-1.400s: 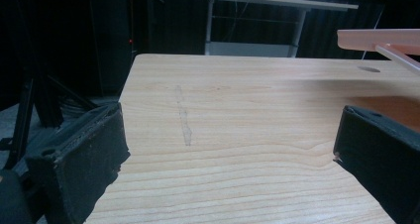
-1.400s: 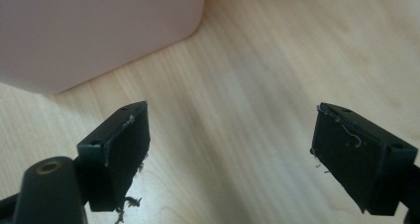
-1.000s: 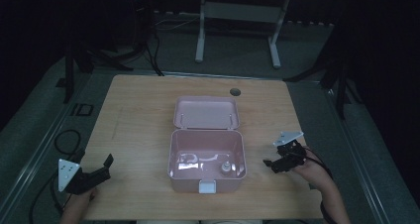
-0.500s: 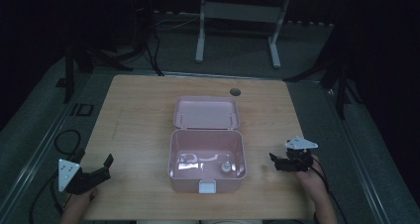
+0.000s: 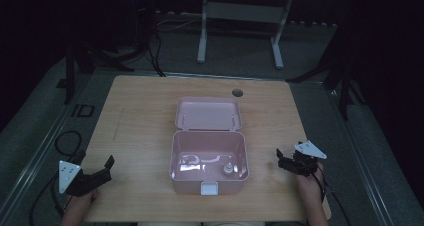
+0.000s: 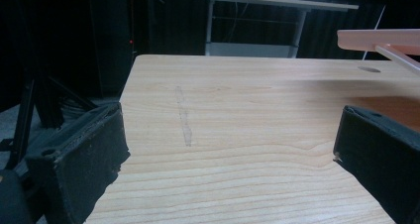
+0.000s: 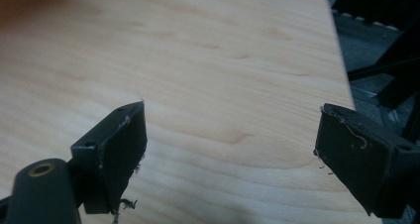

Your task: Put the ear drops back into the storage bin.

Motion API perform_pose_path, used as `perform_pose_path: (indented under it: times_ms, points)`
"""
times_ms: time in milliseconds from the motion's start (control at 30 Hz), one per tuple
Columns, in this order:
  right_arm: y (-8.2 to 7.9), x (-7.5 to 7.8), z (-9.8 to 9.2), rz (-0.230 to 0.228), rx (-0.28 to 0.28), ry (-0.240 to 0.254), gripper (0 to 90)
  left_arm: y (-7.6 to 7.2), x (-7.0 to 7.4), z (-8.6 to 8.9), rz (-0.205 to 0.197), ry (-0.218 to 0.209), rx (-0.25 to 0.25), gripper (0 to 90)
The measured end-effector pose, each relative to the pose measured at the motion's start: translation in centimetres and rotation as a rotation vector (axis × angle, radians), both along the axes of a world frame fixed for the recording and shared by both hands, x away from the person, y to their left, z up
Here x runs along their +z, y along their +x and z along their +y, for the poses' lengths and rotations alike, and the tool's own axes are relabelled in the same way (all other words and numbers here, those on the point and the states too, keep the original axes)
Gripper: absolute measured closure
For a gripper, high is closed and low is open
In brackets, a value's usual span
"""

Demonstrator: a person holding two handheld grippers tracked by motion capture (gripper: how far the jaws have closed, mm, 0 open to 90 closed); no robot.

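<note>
L gripper (image 5: 95, 172) sits low at the near-left corner of the table (image 5: 140, 121), jaws wide w/ nothing between, pointing toward the box (image 5: 209, 158). R gripper (image 5: 285, 158) rests near the right edge, just beside the box, jaws also wide & empty. Box: pink plastic, rounded corners, glossy, at table centre, lid (image 5: 208, 114) flipped back flat. Small items inside, too dim to ID. Table is pale wood grain; jaw pads are black, matte, frayed at the edges.

A wooden table (image 5: 140, 116) carries an open pink box (image 5: 209, 156) at its middle.
</note>
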State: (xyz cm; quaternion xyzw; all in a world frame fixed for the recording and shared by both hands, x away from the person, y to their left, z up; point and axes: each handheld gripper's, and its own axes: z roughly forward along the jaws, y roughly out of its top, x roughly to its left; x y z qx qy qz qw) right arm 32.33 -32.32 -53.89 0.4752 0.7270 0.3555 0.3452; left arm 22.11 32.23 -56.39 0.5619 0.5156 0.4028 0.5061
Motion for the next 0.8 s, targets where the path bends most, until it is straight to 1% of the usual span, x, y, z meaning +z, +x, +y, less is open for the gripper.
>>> perform_pose_path:
  times_ms: [33, 67, 100, 133, 200, 233, 300, 333, 400, 500, 633, 800]
  points:
    - [-0.1, -0.1, -0.1, -0.017, -0.021, 0.006, 12.4, 0.0, 0.0, 0.0, 0.000, 0.000, 0.000, 0.4]
    - [-0.2, -0.1, -0.3, -0.037, -0.040, 0.026, 12.3, 0.0, 0.0, 0.0, 0.000, -0.001, 0.000, 0.4]
    - [-0.3, -0.2, -0.4, -0.047, -0.044, 0.040, 12.3, 0.0, 0.0, 0.0, 0.001, -0.001, 0.000, 0.4]
    - [-0.4, -0.2, -0.6, -0.065, -0.065, 0.047, 12.3, 0.0, 0.0, 0.0, 0.001, 0.000, 0.000, 0.4]
    - [-0.6, -0.3, -0.9, -0.088, -0.080, 0.075, 12.3, 0.0, 0.0, 0.0, 0.000, 0.000, 0.000, 0.4]
    - [-0.8, -0.4, -1.0, -0.098, -0.096, 0.087, 12.3, 0.0, 0.0, 0.0, 0.000, -0.001, 0.000, 0.4]
    - [-1.0, -0.6, -1.2, -0.113, -0.113, 0.103, 12.3, 0.0, 0.0, 0.0, 0.000, 0.000, -0.001, 0.4]
    - [-1.1, -0.7, -1.3, -0.128, -0.122, 0.099, 12.3, 0.0, 0.0, 0.0, 0.000, 0.000, -0.001, 0.4]
    - [-1.3, -0.7, -1.3, -0.147, -0.128, 0.107, 12.3, 0.0, 0.0, 0.0, 0.001, 0.000, -0.002, 0.4]
    - [-1.2, -0.8, -1.1, -0.146, -0.123, 0.091, 12.3, 0.0, 0.0, 0.0, -0.001, -0.001, -0.003, 0.4]
    - [-1.2, -0.8, -1.0, -0.148, -0.117, 0.084, 12.3, 0.0, 0.0, 0.0, 0.000, -0.003, -0.004, 0.4]
    - [-1.1, -1.0, -0.7, -0.138, -0.112, 0.051, 12.3, 0.0, 0.0, 0.0, -0.002, 0.000, -0.004, 0.4]
